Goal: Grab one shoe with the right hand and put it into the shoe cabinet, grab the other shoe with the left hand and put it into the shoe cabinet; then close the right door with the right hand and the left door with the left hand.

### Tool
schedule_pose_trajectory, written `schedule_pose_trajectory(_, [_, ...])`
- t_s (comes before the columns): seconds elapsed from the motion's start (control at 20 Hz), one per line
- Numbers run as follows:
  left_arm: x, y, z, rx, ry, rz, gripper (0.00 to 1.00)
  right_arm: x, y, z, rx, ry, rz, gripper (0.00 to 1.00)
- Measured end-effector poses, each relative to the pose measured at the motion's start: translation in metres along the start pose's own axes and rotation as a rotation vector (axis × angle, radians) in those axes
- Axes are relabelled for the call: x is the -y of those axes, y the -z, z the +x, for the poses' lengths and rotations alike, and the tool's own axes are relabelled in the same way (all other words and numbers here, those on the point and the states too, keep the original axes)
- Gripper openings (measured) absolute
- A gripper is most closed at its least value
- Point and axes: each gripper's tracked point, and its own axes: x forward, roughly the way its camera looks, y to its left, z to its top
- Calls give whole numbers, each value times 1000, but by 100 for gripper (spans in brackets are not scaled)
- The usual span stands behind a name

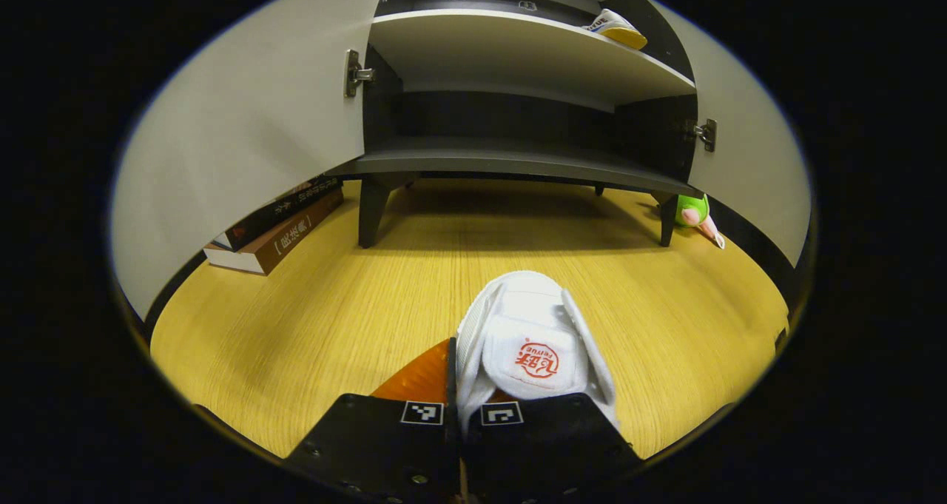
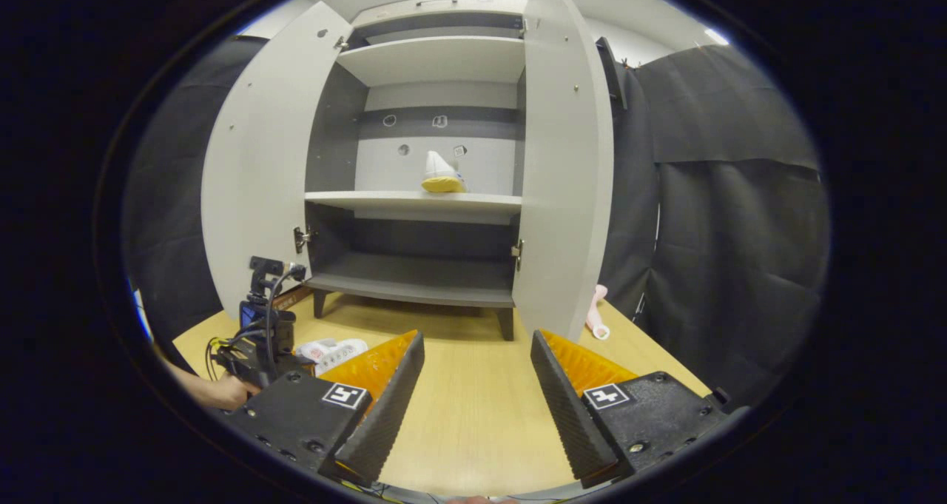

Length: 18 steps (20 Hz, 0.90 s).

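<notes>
Looking through the left gripper view, found the left tool (image 1: 460, 385) closed on the heel of a white shoe (image 1: 529, 341), fingers drawn nearly together with the heel pinched between them, toe pointing toward the shoe cabinet (image 1: 510, 156). Saw the shoe low over the yellow wooden table (image 1: 296, 319), contact with it not clear. Noted both cabinet doors swung wide, the other shoe (image 1: 618, 30) lying on the upper shelf at the right, stacked books (image 1: 277, 226) by the left door and a green toy (image 1: 694, 212) by the right leg. Turning to the right gripper view, found the right tool (image 2: 477, 385) spread wide and holding nothing, aimed at the open cabinet. Spotted the shelved shoe on the middle shelf, and at lower left the left tool with the white shoe on the table.
</notes>
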Motion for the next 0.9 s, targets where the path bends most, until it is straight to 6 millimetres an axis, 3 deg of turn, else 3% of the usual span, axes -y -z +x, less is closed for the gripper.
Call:
schedule_pose_trajectory(0.05, [-1, 0, 2, 6, -5, -11, 2, 0, 1, 0, -2, 0, 1, 92])
schedule_pose_trajectory(0.1, [-2, 1, 0, 1, -17, -12, 12, 0, 1, -1, -3, 0, 2, 92])
schedule_pose_trajectory(0.15, [-4, 0, -5, 7, -33, -1, 1, 0, 2, 0, -5, 0, 2, 92])
schedule_pose_trajectory(0.2, [-6, -4, -11, 18, -47, 13, 1, -1, 2, 0, -5, -1, 2, 92])
schedule_pose_trajectory(0.3, [-6, -17, -33, 48, -49, 1, 1, -2, 2, 1, -4, -8, 3, 92])
schedule_pose_trajectory(0.45, [-2, -52, -83, 112, -47, -39, 1, -8, 3, 5, -6, -24, 4, 92])
schedule_pose_trajectory(0.55, [4, -88, -121, 178, -38, -53, 1, -14, 3, 7, -6, -40, 6, 92])
schedule_pose_trajectory(0.75, [22, -196, -174, 337, 2, -1, 1, -25, -1, 9, 9, -72, 6, 92])
schedule_pose_trajectory(0.9, [35, -280, -177, 417, 50, -19, 1, -29, -9, 6, 29, -89, 12, 92])
